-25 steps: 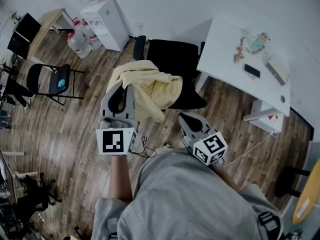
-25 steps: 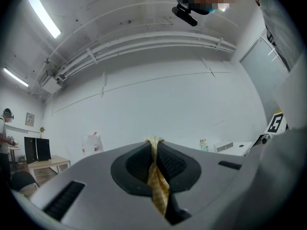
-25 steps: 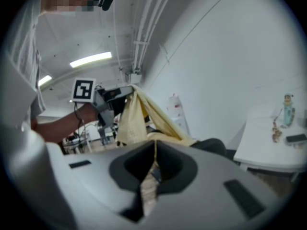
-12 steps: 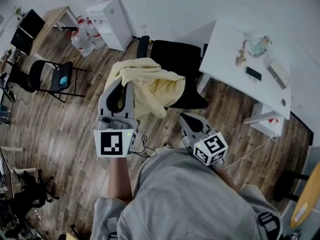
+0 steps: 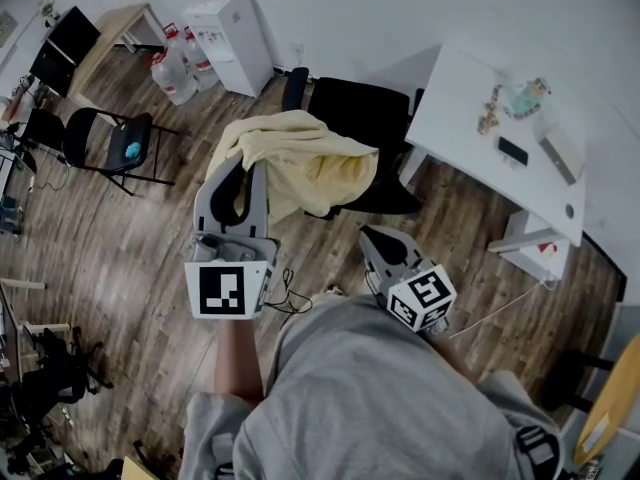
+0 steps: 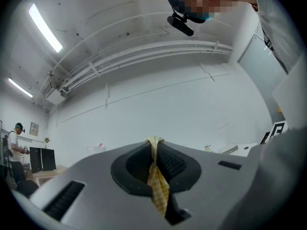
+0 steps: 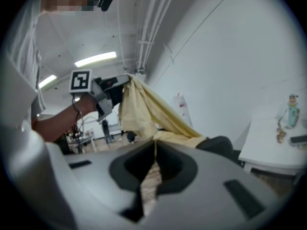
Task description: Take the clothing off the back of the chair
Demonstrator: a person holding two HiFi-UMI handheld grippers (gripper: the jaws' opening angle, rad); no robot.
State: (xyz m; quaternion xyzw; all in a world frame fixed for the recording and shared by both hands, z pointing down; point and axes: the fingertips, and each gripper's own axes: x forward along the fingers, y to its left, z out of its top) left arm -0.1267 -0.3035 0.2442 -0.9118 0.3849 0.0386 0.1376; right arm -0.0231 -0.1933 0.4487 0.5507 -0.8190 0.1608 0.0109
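A pale yellow garment [image 5: 310, 163] lies bunched over the back and seat of a black office chair [image 5: 370, 113]. My left gripper [image 5: 245, 173] is shut on an edge of it, and a strip of checked yellow cloth [image 6: 157, 183] shows pinched between the jaws. In the right gripper view the garment [image 7: 144, 109] hangs from the raised left gripper [image 7: 125, 83] down to the chair [image 7: 220, 145]. My right gripper [image 5: 377, 240] hovers low in front of the chair, apart from the cloth. Its jaws [image 7: 154, 145] are shut with nothing between them.
A white desk [image 5: 470, 88] with a phone [image 5: 513, 151] and small items stands right of the chair. A black folding chair [image 5: 110, 143], water bottles [image 5: 175, 73] and a white cabinet [image 5: 235, 28] are at the back left. A person [image 6: 13, 145] stands far off.
My left gripper has risen a little with the yellow cloth, pulling the garment up and tauter over the chair. The right gripper has stayed where it was.
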